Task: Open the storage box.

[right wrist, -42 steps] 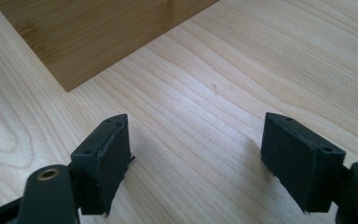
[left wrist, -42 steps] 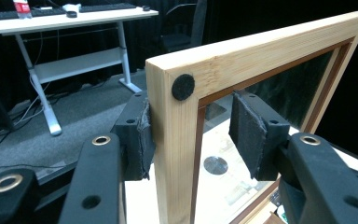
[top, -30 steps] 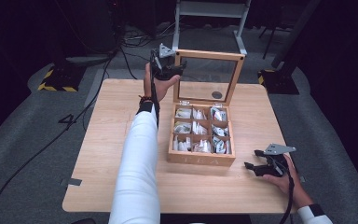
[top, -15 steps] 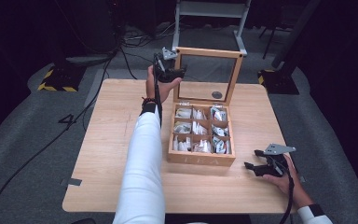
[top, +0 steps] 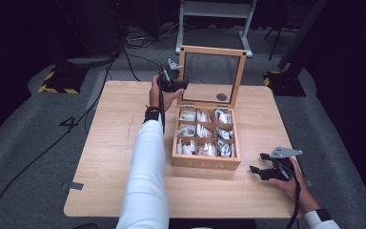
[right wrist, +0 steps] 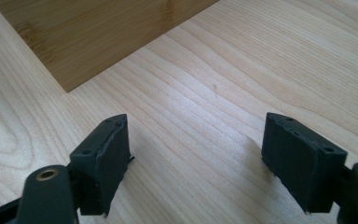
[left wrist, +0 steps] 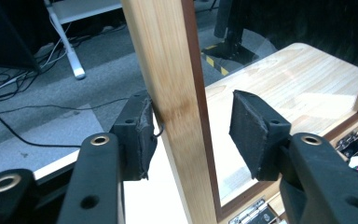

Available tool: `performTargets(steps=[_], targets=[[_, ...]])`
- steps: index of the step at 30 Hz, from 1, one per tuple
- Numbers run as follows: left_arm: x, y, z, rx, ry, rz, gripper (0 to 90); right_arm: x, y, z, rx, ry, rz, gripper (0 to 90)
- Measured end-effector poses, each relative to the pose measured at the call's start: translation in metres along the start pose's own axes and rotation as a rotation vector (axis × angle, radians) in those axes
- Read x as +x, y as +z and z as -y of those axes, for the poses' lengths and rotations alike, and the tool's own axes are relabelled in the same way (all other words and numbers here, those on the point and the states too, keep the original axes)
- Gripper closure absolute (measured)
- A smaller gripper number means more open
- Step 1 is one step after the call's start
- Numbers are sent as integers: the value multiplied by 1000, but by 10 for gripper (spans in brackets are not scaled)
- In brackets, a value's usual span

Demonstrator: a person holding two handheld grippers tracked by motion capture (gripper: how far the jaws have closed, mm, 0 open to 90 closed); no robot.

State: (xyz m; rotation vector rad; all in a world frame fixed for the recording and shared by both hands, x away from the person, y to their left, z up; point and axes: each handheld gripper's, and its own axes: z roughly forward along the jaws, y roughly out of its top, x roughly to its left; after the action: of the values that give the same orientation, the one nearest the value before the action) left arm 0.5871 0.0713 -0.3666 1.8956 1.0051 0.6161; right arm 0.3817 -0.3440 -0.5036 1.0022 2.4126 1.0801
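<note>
With my left claw [left wrist: 189,135] just opening around the left rail of the upright glass lid [top: 213,72] of the tea box [top: 206,164] mid-tabletop [top: 114,143], I'd slip it off sideways without tipping it, right claw [right wrist: 196,163] idle and spread

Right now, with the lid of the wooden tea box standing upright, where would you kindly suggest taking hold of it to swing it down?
Grip the lid by its left frame rail, near the top and away from the hinges, coming from the left side. The rail is a flat, narrow wooden strip, and the left tongs already straddle it.
</note>
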Motion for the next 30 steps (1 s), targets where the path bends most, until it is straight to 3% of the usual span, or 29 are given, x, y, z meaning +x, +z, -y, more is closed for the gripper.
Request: performTargets(steps=[7, 15, 19, 22, 25, 30], targets=[[-1, -7, 6, 40, 45, 9, 467, 0, 0, 0, 0, -1, 0, 234], [-6, -39, 3, 71, 108, 32, 330, 0, 0, 0, 1, -3, 1, 233], [-9, -61, 7, 82, 133, 66, 250, 0, 0, 0, 2, 1, 2, 236], [-12, -82, 16, 118, 201, 48, 200, 0, -1, 0, 5, 3, 3, 246], [-11, -98, 25, 134, 240, 45, 177, -1, -3, -1, 7, 25, -6, 274], [-8, -129, 51, 143, 258, 41, 176, 2, -13, -12, -31, 11, 0, 270]])
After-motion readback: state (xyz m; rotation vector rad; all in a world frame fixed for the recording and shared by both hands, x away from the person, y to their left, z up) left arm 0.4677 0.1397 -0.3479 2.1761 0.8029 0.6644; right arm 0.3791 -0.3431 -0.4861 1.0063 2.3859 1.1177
